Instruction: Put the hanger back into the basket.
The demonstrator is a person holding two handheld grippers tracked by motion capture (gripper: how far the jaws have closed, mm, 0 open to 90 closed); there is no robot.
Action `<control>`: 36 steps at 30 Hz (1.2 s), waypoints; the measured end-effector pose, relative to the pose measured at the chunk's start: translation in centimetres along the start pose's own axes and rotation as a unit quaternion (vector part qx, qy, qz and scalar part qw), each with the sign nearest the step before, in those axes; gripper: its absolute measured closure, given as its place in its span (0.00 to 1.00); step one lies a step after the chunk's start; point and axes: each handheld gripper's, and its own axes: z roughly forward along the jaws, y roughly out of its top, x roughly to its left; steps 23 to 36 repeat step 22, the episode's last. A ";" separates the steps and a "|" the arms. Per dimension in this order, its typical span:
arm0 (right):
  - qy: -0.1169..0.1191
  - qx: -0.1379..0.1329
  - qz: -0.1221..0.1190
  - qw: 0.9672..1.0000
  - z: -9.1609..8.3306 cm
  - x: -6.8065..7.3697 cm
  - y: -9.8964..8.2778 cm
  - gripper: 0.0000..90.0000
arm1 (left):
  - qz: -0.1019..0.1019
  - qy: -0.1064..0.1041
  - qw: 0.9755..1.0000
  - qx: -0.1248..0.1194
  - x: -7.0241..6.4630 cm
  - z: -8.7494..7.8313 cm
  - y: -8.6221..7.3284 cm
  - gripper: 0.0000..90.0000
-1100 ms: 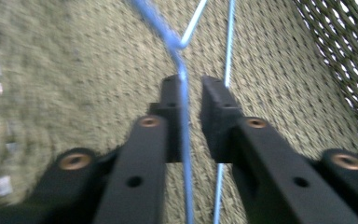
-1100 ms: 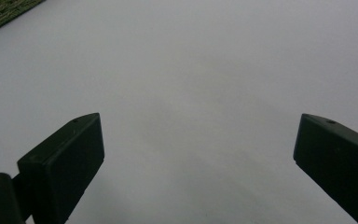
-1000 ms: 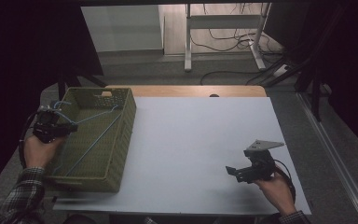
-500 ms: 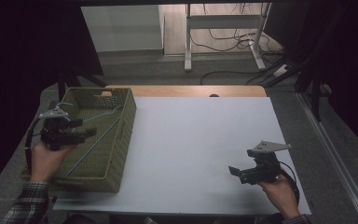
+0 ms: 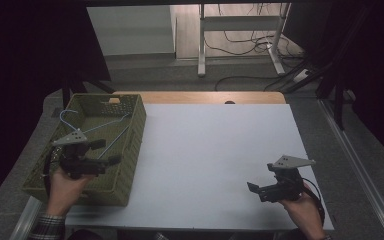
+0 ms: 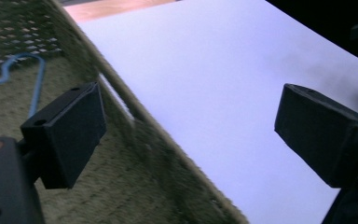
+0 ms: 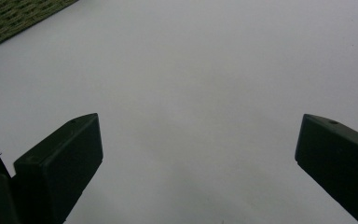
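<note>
left gripper [image 5: 109, 152]: fingers [image 6: 65, 133] spread wide, nothing between them; they have just been opening. in the left gripper view one finger hangs over the inside of the green basket [image 6: 135, 182], the other over the white bench [image 6: 205, 84], so the gap straddles the basket's near long wall. the blue wire hanger [image 5: 102, 131] lies loose on the basket floor, hook end toward the far left corner, long wire running diagonally toward the right wall; apart from the fingers, not touched. in the left gripper view the hanger [image 6: 23, 77] shows as a blue loop beyond the left finger. in the high view the left hand [image 5: 67, 182] holds the gripper above the basket's near half, pointing right. right gripper [image 5: 254, 189]: fingers [image 7: 60, 163] also spread, empty, bare white bench beneath them; a corner of the basket [image 7: 14, 18] shows at top left of the right gripper view. right hand [image 5: 300, 202] sits at the near right part of the bench, well apart from the basket [image 5: 130, 150], gripper pointing left. the basket stands at the bench's left edge, long side running away from the person.
</note>
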 end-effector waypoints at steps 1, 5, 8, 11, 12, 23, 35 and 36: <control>-0.001 0.001 0.000 1.000 0.0 0.0 -0.1 0.01 | -0.001 0.000 1.000 0.002 -0.3 0.2 -0.2 0.08; -0.002 0.002 -0.003 1.000 -0.2 0.2 -0.3 0.01 | 0.004 -0.006 1.000 0.011 -1.2 0.9 -1.1 0.05; -0.004 0.003 -0.006 1.000 -0.3 0.4 -0.4 0.01 | 0.014 0.003 1.000 0.011 -2.1 0.8 -1.5 0.05; -0.006 0.006 -0.008 1.000 -0.3 0.4 -0.6 0.01 | 0.010 -0.007 1.000 0.008 -2.4 0.7 -2.0 0.04; -0.007 0.008 -0.010 1.000 -0.3 0.5 -0.7 0.01 | 0.013 0.001 1.000 0.013 -2.8 0.9 -2.5 0.04; -0.008 0.018 -0.013 1.000 0.1 0.6 -0.9 0.01 | 0.025 0.012 0.999 0.028 -2.7 1.4 -3.6 0.03; -0.008 0.018 -0.013 1.000 0.1 0.6 -0.9 0.01 | 0.025 0.012 0.999 0.028 -2.7 1.4 -3.6 0.03; -0.008 0.018 -0.013 1.000 0.1 0.6 -0.9 0.01 | 0.025 0.012 0.999 0.028 -2.7 1.4 -3.6 0.03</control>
